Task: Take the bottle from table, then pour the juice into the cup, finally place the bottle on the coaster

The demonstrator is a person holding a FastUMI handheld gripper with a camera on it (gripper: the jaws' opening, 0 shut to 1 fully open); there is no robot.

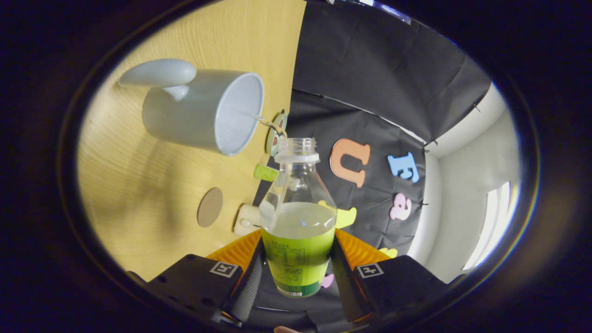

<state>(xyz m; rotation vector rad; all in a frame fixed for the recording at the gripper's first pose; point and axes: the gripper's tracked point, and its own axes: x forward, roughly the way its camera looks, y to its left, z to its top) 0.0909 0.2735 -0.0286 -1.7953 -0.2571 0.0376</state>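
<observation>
The claw (297,270) was pinching the bottle (298,217), one finger pressed against each side of its labelled lower body. The cap was off, and the juice stood at about half the bottle's height. The whole view was rolled hard over, so the wooden counter (152,194) stood like a wall on the left; I judged from this that the bottle was tipped steeply towards the cup (203,108).

The relation that mattered was between the bottle's open mouth and the cup's rim. The bottle's long axis ran straight out from the claw, with the mouth at its far end. The cup lay beyond that mouth and to its left, its opening facing the bottle and its handle on the far side. The mouth sat just beside the rim, though whether it was truly over the opening could not be told. A thin line near the rim may have been a stream of juice, but that was unclear.

The round coaster (210,206) lay flat on the counter, left of the bottle and nearer than the cup, apart from both.
</observation>
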